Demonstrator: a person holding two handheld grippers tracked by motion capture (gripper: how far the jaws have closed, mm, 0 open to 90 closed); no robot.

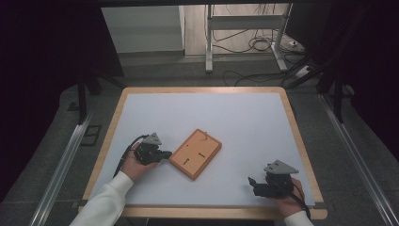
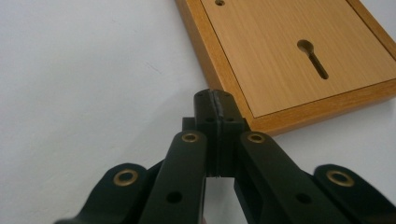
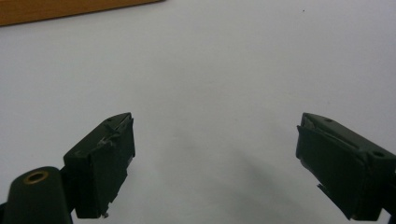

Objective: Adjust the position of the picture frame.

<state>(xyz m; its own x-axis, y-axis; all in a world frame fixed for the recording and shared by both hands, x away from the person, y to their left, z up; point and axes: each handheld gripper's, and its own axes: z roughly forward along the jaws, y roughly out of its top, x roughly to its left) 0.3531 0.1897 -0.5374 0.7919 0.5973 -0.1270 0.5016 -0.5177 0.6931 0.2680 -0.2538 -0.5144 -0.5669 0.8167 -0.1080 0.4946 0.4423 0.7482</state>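
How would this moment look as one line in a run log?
left tongs: shut, empty, at board corner | right tongs: open, empty, over table | board: flat, back up

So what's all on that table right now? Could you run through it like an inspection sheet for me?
Surface: white sheet on a wood-edged table, flat and clean.
Job's things: wooden board lying flat near the middle, set at an angle; keyhole slot in its face.
Clutter: nothing seen.
Grippers: left claw shut on nothing, tip close to the board's corner; right claw open wide over bare sheet, away from the board.
Cables: black cable trailing from the left claw; loose cables on the floor beyond the table.
Surroundings: metal stand behind, dark curtains at the sides.
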